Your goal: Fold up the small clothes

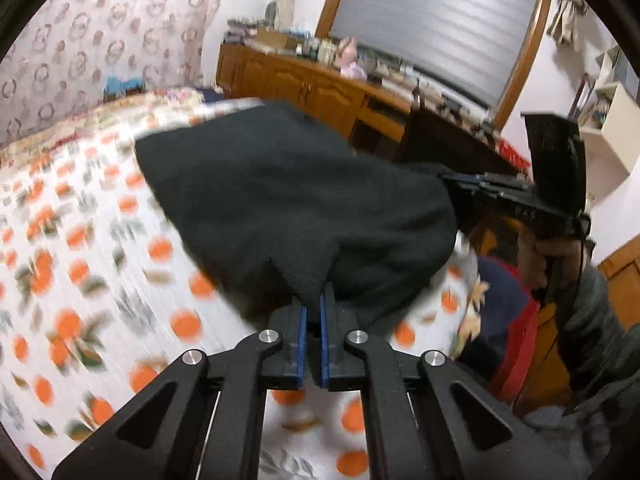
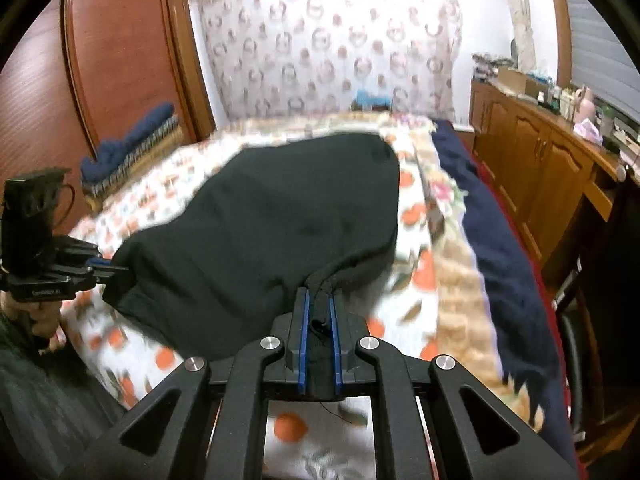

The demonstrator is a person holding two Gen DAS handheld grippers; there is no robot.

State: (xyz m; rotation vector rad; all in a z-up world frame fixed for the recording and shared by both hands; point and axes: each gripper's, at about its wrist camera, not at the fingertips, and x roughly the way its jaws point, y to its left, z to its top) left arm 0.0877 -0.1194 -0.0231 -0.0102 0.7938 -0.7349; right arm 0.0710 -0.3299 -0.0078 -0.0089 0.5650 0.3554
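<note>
The black garment (image 1: 280, 192) is clamped at its near corners by the left gripper (image 1: 314, 308) and right gripper (image 2: 319, 308) above the bed (image 1: 80, 240), where a thin bite could be lost and the edge dropped.

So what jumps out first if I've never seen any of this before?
A dark garment fills the middle of both views, pinched at its near edge by the left gripper and the right gripper, jaws shut on the cloth. Beneath it spreads a white bedspread printed with oranges. A long wooden cabinet lines the wall beside the bed.
</note>
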